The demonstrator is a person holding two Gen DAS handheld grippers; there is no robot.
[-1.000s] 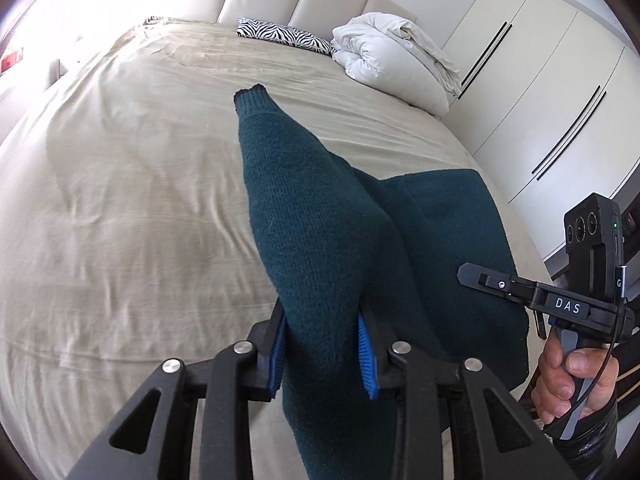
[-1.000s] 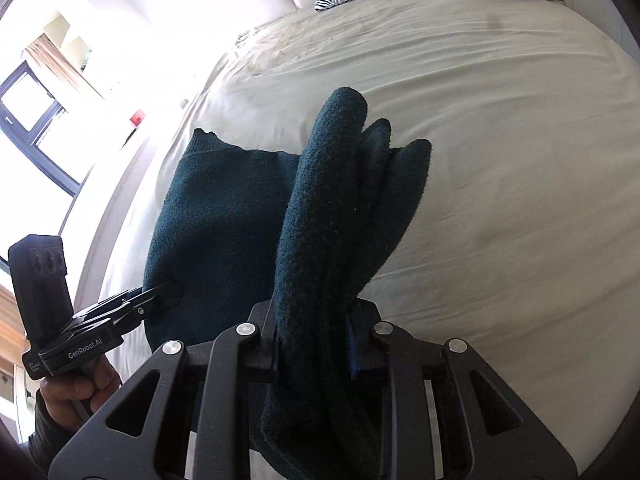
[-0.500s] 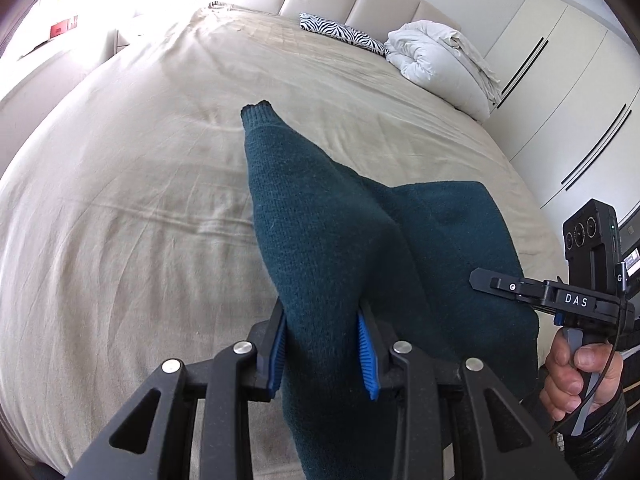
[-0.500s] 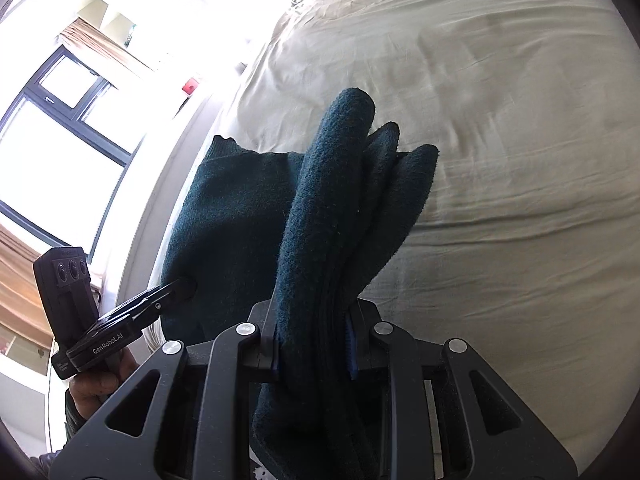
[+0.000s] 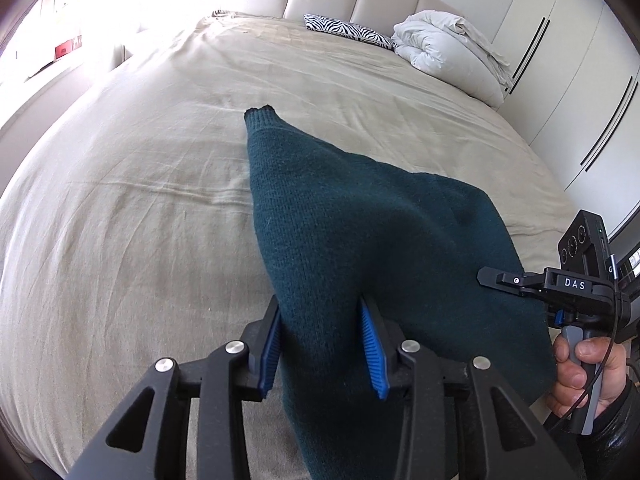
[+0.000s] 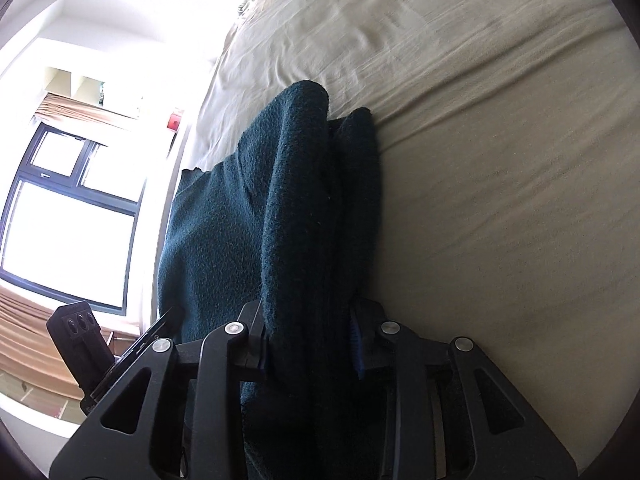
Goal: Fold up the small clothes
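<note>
Easing both tongs apart, left tongs (image 5: 322, 344) and right tongs (image 6: 310, 346) loosening around the dark teal knitted garment (image 5: 360, 240), I should release evenly onto the beige bed (image 5: 140, 200).

The knitted garment (image 5: 360, 240) bunched between the blue ribbed pads (image 5: 370, 356) of my black left hand-held gripper (image 5: 322, 344) is a deep teal green, and so is the fold of it caught in my black right hand-held gripper (image 6: 310, 344). Under and ahead of both lies the bed (image 5: 140, 200) in a plain beige sheet, with a black-and-white zebra-striped pillow (image 5: 348, 32) and a white bundled duvet (image 5: 448, 56) far ahead of the left hand-held gripper. Off to its right stand cream wardrobe doors (image 5: 568, 60) with thin black handles, and left of my right hand-held gripper a dark-framed window (image 6: 68, 220) glares white above tan-brown blinds.
</note>
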